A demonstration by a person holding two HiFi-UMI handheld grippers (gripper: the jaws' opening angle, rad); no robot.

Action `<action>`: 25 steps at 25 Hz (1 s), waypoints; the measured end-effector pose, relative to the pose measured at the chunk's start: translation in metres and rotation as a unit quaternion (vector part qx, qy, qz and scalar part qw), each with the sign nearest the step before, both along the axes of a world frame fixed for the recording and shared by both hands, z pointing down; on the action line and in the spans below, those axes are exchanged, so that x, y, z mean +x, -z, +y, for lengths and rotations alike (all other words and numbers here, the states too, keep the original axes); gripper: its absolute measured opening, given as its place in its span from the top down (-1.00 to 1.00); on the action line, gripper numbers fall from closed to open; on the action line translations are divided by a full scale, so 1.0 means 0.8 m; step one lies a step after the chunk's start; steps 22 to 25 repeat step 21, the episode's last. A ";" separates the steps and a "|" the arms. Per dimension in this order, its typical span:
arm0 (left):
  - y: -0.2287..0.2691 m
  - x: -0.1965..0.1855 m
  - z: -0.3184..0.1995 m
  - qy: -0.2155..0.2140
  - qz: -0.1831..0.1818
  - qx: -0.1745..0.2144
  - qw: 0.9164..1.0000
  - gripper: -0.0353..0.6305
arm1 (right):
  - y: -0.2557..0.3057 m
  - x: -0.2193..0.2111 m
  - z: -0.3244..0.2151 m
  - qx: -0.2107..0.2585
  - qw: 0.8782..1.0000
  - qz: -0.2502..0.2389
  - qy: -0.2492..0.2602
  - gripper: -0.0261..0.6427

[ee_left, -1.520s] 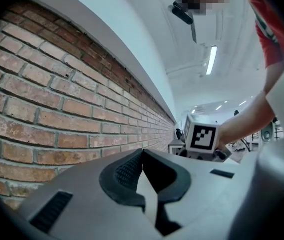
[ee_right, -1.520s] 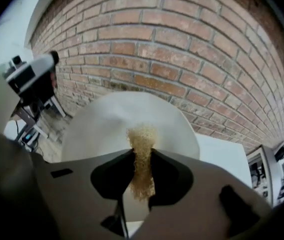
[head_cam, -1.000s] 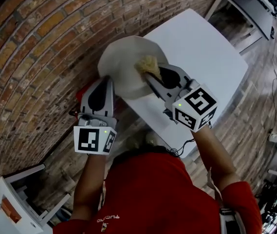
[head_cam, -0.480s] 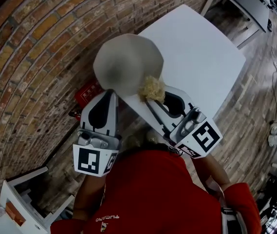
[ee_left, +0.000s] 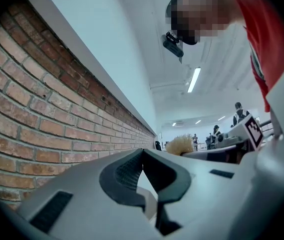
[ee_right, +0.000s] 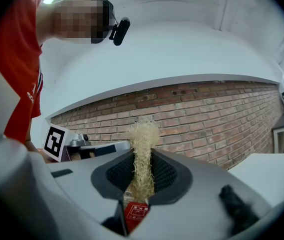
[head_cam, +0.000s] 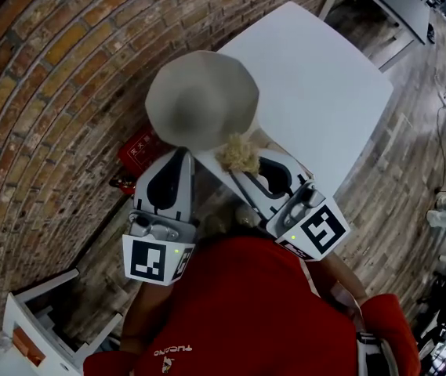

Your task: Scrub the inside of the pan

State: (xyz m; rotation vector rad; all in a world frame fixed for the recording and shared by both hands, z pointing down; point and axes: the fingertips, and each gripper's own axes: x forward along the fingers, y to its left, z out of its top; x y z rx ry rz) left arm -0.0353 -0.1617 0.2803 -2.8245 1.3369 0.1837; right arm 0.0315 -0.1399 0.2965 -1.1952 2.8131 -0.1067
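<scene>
The pale grey pan (head_cam: 201,100) is held up off the white counter (head_cam: 317,84), its inside turned towards the head view, with one side over the counter's corner and the rest in front of the brick wall (head_cam: 42,108). The left gripper (head_cam: 181,157) reaches the pan's near rim. In the left gripper view its tongs are closed, pads meeting at the tip, with a pale sliver pinched in the gap just behind them. The right gripper (head_cam: 243,171) has its tongs clamped on a straw-coloured fibrous scrubber (head_cam: 240,154), whose tuft sticks out past the pads. The scrubber sits at the pan's near right rim, outside the bowl; whether it touches the rim cannot be told. The two grippers lie side by side, both pointing away from the person's red shirt (head_cam: 238,312). A red labelled object (head_cam: 139,152) lies low by the wall, beside the left gripper.
</scene>
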 end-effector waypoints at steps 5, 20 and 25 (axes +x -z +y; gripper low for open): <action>-0.003 0.006 -0.001 -0.003 0.003 -0.004 1.000 0.85 | -0.005 0.001 0.002 -0.006 1.000 0.005 -0.002 0.67; -0.011 0.013 0.001 -0.004 0.003 -0.011 1.000 0.85 | -0.004 0.005 0.004 0.000 1.000 -0.007 -0.001 0.67; -0.012 0.014 0.001 -0.004 0.003 -0.011 1.000 0.85 | -0.004 0.006 0.005 0.000 1.000 -0.007 -0.001 0.67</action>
